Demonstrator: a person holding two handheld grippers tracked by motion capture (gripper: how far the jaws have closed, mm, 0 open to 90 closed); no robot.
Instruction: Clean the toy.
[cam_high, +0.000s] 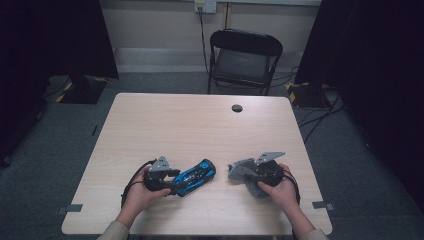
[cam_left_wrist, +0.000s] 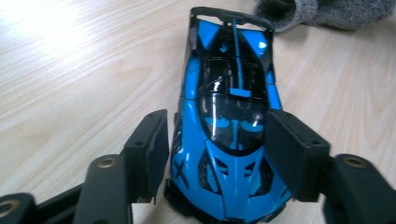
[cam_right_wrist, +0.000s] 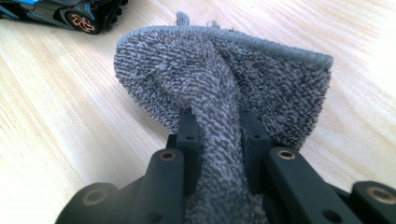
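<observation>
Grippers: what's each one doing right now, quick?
Left gripper: jaws astride the blue toy car, gap on one side, so open.
Right gripper: shut on the grey cloth.

The little plastic toy sports car is bright blue with glossy black windows and roof panels, a thin blue stripe down the middle, and a black wheel with coppery-orange spokes. The fuzzy terry cloth is a speckled dark-and-light grey weave with a plain grey hem. Both sit on a pale wood-grain table, and the gripper jaws are matte black with brass-coloured screws.
</observation>
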